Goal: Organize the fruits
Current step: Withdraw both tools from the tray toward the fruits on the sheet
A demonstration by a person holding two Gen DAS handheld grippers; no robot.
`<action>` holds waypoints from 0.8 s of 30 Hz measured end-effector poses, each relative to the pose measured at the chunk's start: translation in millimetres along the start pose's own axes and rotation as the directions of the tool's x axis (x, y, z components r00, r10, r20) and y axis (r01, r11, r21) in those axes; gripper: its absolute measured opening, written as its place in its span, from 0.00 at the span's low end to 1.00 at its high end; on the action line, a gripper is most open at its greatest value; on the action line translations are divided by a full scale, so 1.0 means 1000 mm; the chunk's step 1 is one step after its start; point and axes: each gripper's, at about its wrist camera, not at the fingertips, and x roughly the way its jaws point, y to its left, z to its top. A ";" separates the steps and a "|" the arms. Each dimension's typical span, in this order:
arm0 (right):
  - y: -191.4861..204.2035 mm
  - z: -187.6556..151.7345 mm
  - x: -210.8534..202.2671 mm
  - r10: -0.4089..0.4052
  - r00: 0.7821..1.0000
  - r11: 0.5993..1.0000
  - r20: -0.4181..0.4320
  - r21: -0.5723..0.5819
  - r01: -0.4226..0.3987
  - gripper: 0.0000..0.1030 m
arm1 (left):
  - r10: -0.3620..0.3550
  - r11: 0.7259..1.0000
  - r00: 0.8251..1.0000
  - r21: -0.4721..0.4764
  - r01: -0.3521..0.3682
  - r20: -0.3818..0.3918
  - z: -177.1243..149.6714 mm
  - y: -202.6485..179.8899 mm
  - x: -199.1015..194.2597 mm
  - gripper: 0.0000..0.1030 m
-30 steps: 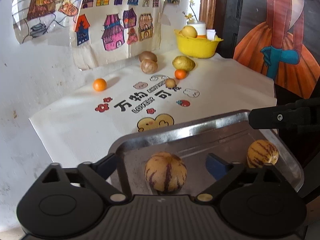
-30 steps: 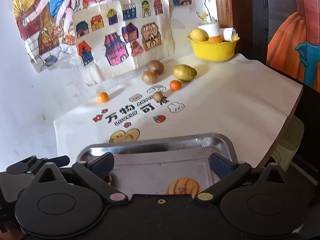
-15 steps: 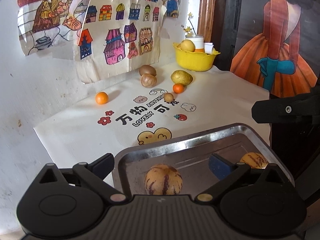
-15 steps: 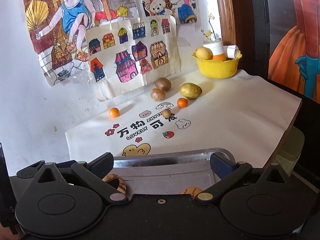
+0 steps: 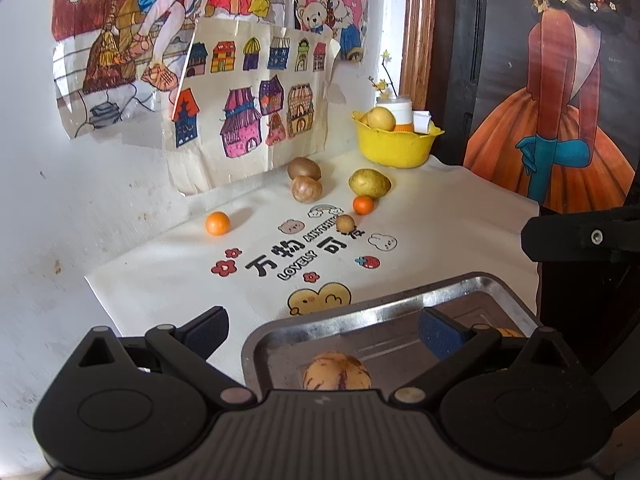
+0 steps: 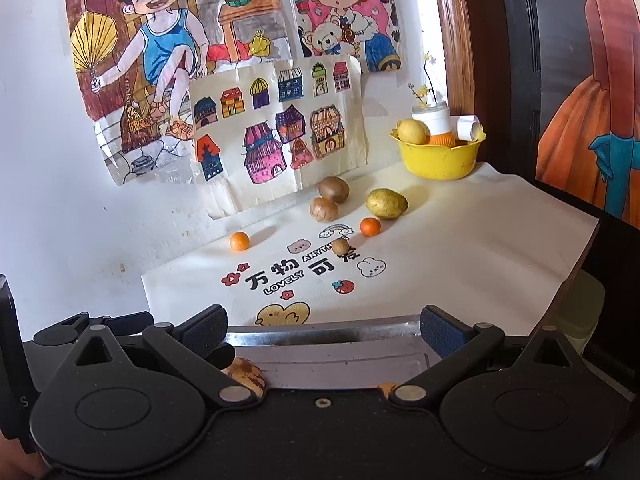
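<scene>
Tray (image 5: 360,312) long axis left-right, striped melon (image 5: 336,372) inside; L claw (image 5: 324,330) & R claw (image 6: 324,330) spread, empty.

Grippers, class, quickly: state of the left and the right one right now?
Left gripper: open, holding nothing, above the metal tray.
Right gripper: open, holding nothing.

Two striped melons (image 5: 336,370) on one tray (image 5: 360,312); two oranges (image 5: 218,223), two brown fruits (image 5: 306,189), one yellow bowl (image 5: 394,146).
</scene>
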 end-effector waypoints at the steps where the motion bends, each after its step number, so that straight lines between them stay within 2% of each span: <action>1: 0.001 0.001 0.000 0.000 1.000 1.000 0.003 -0.002 0.000 0.99 | 0.002 1.000 1.000 0.001 -0.002 0.005 0.001 0.001 -0.001 0.99; 13: 0.004 0.017 0.009 0.011 1.000 1.000 0.015 -0.011 -0.011 0.99 | 0.040 0.999 0.999 -0.024 -0.039 0.023 0.018 0.021 0.011 0.99; 24: 0.008 0.032 0.050 0.022 1.000 1.000 -0.022 -0.018 -0.023 0.99 | 0.092 0.994 0.996 -0.058 -0.091 0.020 0.034 0.053 0.043 0.99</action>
